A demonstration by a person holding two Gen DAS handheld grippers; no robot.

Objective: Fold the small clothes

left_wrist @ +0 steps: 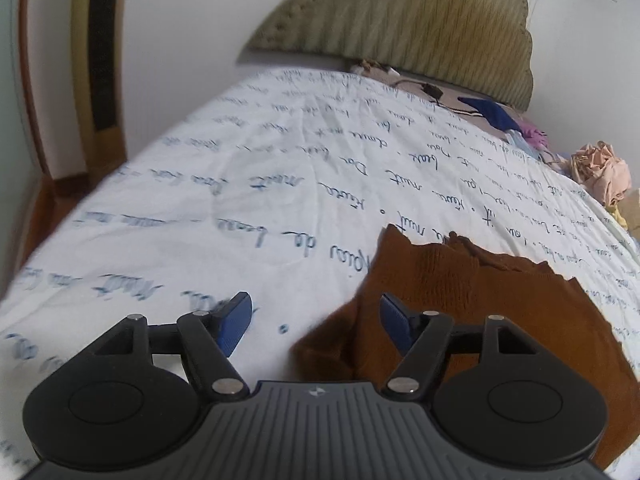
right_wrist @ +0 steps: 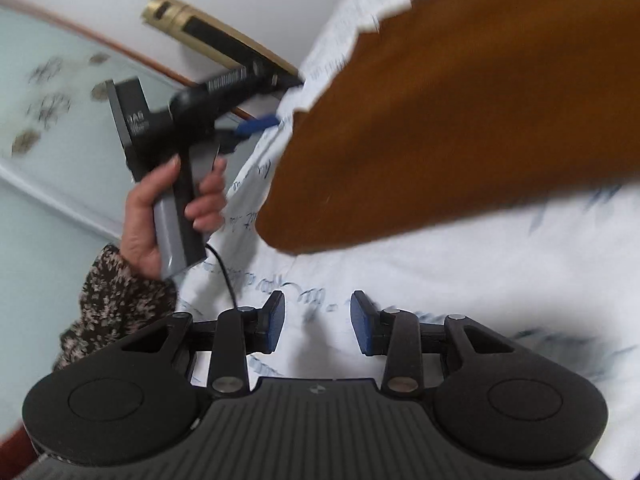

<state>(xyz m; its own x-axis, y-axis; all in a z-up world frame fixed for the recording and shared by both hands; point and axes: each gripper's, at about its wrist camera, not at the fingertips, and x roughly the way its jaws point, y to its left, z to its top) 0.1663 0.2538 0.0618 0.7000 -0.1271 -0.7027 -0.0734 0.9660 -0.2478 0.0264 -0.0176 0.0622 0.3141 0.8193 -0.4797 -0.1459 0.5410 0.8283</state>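
your left hand-held gripper point(left_wrist: 316, 322) stands released over the bed point(left_wrist: 200, 208), its right pad at the edge of the brown garment point(left_wrist: 460, 304), which fills the lower right of the frame. your right hand-held gripper point(right_wrist: 318, 322) is also released, empty; the garment lies above it, stretching to the upper right. the left one is nearer.

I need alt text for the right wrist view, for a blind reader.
An open right claw hovers empty over a white bedsheet printed with handwriting. A brown garment lies ahead, and at left a hand holds the left claw.
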